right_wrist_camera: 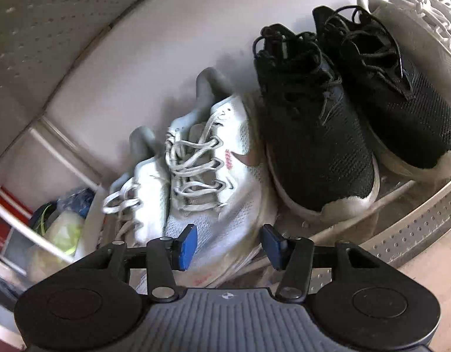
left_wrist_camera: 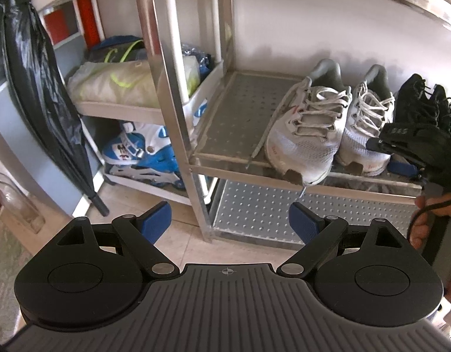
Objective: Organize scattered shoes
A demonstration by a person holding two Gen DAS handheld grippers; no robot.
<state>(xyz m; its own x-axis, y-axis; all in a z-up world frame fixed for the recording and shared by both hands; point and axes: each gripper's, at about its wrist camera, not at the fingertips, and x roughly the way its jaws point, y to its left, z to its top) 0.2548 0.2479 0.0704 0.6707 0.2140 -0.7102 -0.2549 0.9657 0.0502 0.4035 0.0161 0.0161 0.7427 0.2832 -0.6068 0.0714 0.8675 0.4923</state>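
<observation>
While the left tongs [left_wrist_camera: 228, 220] are spread wide and empty at lower centre, the right tongs [right_wrist_camera: 228, 245] are parted around the toe of a white sneaker [right_wrist_camera: 222, 182] on the metal shelf [left_wrist_camera: 240, 111]; contact cannot be made out. Black sneakers [right_wrist_camera: 343, 111] are seen at upper right, another white shoe [right_wrist_camera: 425, 20] being cut off.

A cartoon mouse picture marks the blue and white inline skate [left_wrist_camera: 140, 155] on the low white shelf. The white sneaker [right_wrist_camera: 222, 176] carries small red lettering on its side and a swoosh-like mark, both too blurred to read, and no numbers are legible.
</observation>
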